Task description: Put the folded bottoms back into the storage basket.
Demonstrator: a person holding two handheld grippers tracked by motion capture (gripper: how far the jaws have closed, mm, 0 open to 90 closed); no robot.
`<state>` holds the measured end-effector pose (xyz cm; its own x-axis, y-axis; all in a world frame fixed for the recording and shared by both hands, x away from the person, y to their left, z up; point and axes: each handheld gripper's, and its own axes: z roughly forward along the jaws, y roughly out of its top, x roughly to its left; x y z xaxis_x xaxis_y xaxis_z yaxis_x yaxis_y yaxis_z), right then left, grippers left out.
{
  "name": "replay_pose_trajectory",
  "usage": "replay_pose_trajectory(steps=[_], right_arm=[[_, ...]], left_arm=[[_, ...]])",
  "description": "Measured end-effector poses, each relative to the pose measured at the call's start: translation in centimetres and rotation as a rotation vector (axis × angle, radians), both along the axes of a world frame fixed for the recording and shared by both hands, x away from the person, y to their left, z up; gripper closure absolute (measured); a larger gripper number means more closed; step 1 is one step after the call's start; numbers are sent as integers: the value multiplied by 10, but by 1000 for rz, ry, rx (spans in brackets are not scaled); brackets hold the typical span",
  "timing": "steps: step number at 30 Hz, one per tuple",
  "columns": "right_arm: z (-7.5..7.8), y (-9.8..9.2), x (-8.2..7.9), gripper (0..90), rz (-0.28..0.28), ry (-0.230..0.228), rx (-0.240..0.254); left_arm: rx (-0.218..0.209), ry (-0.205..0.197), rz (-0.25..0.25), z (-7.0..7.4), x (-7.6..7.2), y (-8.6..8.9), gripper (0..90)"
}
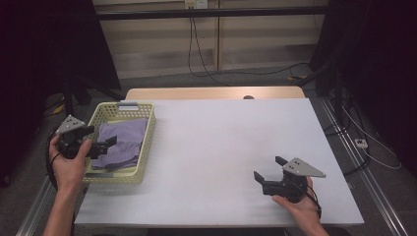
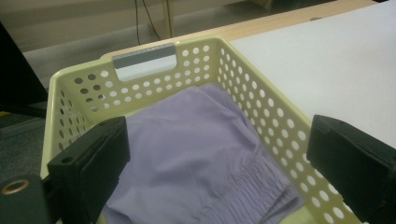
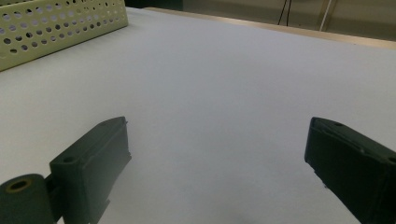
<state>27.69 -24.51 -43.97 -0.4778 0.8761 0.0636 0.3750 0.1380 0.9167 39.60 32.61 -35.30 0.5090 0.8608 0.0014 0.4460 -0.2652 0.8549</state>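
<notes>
Lavender fabric, soft and matte: a folded garment (image 2: 187, 154) with a gathered, elasticated band along one edge, likely shorts. It lies loosely folded inside a pale yellow plastic basket (image 1: 145, 147), covering most of the floor of it. Basket is rectangular, walls perforated with regular round holes, a grey strip set in the cut-out handle at the far end. It stands at the left edge of the white counter (image 1: 226, 142), smooth and matte, with a strip of bare wood showing along its far edge.

Left claw (image 1: 111, 141), black with blocky flat-faced jaws and a grey triangular plate on top, is held over the near-left part of the basket, pointing across it. Jaws stand wide apart; the garment shows between them in the left gripper view, and I cannot tell that they touch it. The left hand (image 1: 69, 162) grips the body from outside the basket rim.

Right claw (image 1: 268, 168), same build, rests low over the counter at the near right, well apart from the basket. Jaws spread wide, bare counter between them. The right hand (image 1: 300, 204) holds it from below.
</notes>
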Motion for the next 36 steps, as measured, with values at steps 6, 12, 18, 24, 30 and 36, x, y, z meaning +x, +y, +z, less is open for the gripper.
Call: replay_pose_trajectory(steps=[6,12,18,24,30,36], right_arm=[[0,0,0,62,1,-2,-1],[0,1,-1,62,6,-1,0],[0,1,-1,62,6,-2,-1],[0,2,-1,62,7,3,-1],[0,1,-1,62,7,1,0],[1,1,-1,61,9,1,0]], left_arm=[[-5,-14,-2,3,-9,-2,61],[-3,-33,4,6,-17,0,61],[4,-51,-6,5,-27,-1,61],[5,-69,-21,7,-35,-5,61],[14,-83,-50,10,-43,-13,61],[30,-110,-74,14,-51,-23,61]])
